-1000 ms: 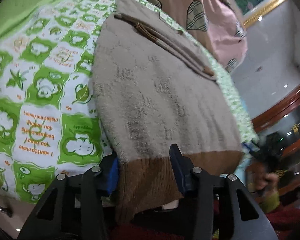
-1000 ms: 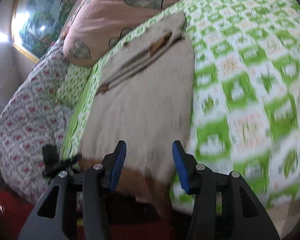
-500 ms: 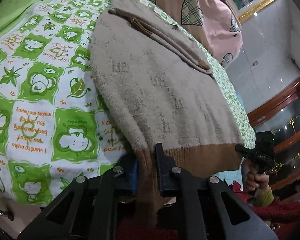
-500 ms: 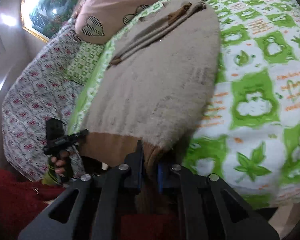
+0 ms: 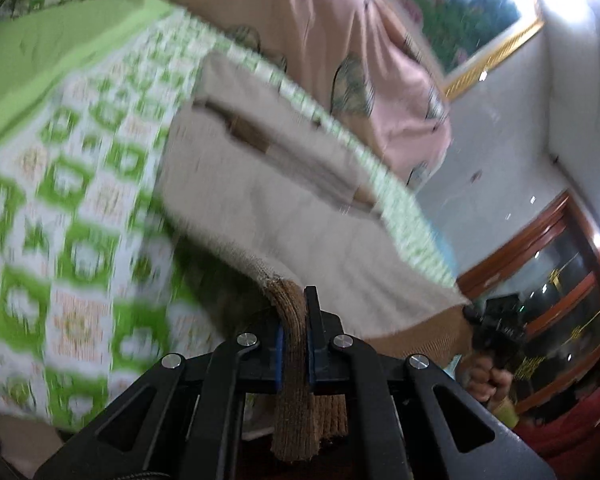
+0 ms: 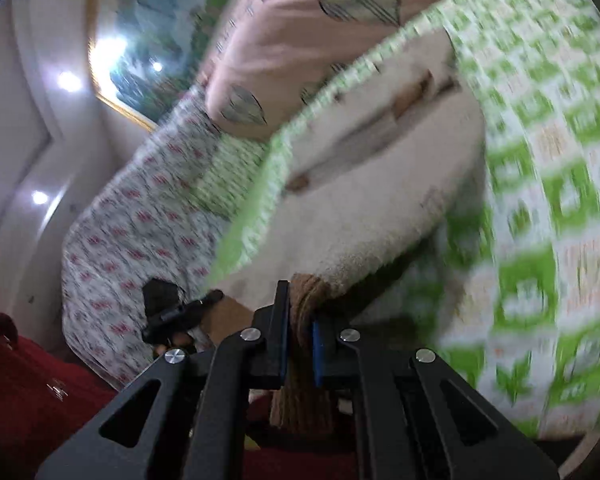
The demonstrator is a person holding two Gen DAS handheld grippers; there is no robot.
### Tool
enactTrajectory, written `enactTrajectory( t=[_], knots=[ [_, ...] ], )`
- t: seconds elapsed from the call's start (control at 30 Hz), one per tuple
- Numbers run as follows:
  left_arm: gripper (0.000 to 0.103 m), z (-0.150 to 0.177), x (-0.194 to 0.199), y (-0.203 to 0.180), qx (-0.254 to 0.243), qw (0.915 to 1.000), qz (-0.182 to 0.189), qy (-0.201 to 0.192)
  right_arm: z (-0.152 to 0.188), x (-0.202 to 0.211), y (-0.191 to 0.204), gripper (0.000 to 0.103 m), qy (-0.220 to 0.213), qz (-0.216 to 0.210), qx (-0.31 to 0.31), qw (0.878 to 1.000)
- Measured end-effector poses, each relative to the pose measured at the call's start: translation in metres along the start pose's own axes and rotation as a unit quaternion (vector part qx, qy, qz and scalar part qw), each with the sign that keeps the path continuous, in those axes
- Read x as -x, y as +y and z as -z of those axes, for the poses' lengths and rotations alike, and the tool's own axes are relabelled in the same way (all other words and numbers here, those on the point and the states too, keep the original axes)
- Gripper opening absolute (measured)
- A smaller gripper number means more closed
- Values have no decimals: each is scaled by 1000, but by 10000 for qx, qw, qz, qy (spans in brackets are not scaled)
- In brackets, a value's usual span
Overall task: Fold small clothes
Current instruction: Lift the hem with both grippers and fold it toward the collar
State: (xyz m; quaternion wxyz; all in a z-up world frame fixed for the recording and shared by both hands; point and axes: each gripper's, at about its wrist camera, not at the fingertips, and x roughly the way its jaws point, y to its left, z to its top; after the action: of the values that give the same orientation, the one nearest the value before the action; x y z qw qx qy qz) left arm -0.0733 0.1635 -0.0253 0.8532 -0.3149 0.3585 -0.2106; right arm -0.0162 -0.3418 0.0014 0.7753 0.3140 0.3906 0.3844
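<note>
Here the left gripper and right gripper each pinch the brown hem of the sweater, lying lengthwise toward the pink pillow.

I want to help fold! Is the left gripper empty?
No, the left gripper is shut on the sweater's brown hem.
</note>
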Motion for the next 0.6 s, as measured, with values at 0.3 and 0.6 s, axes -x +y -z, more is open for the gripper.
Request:
enactTrajectory(
  t=[0.3,0.6],
  knots=[
    [6,-105,-36,-20,-201,9960,107,-865,-92,-28,0,10,-585,110,335,9977],
    [6,-213,-107,-19,-565,9942,-156,-901,-195,-79,-38,10,-721,636,88,9953]
  ],
)
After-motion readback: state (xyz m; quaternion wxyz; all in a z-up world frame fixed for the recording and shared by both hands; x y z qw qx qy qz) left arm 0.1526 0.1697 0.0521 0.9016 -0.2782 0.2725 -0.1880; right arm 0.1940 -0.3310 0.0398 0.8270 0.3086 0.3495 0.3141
